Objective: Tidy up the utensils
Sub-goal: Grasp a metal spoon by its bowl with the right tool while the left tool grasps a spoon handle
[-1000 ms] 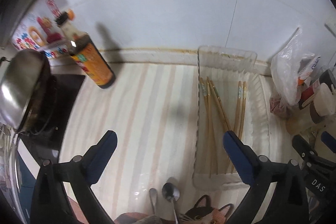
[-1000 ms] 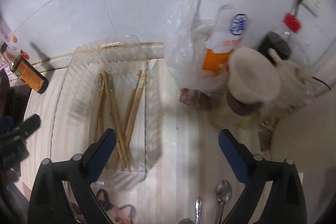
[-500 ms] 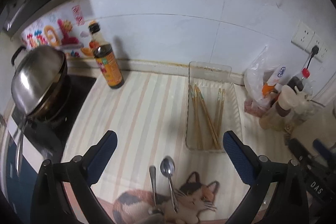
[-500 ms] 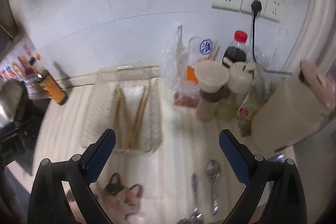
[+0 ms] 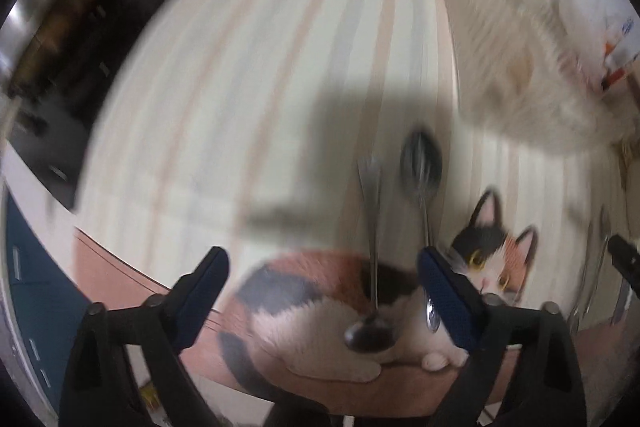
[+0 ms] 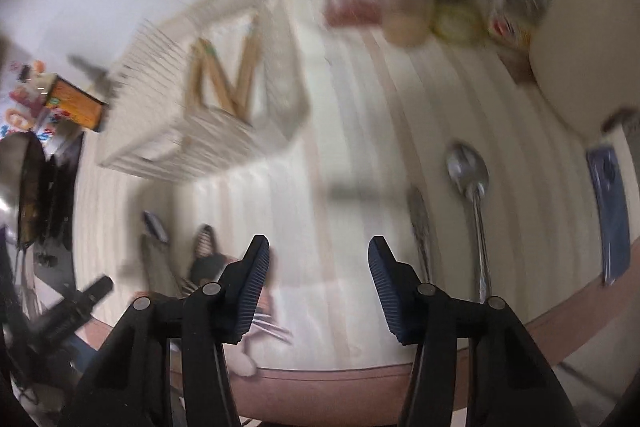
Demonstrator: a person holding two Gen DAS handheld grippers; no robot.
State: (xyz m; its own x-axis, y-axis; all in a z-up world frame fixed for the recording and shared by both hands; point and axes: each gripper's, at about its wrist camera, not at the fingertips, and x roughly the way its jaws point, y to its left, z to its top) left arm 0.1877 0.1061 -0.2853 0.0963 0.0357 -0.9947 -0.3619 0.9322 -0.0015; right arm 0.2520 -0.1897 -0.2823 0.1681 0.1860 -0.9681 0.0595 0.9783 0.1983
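Steel spoons [image 5: 422, 163] smeared by blur, tray [image 6: 200, 99] contents indistinct.

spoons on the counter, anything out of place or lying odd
Yes. Two spoons lie loose across the cat mat, head to tail: one bowl points toward the wall, the other toward the counter edge. Two more lie loose further right. The chopsticks are already in the clear tray.

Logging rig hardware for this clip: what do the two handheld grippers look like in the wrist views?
Both look alike. The left gripper and the right gripper each have black plastic frames with round pivot bolts, and two tapered fingers faced with dark blue, finely textured pads. The right gripper's pads look ribbed. No cables, markings, hands or sleeves show in either view.
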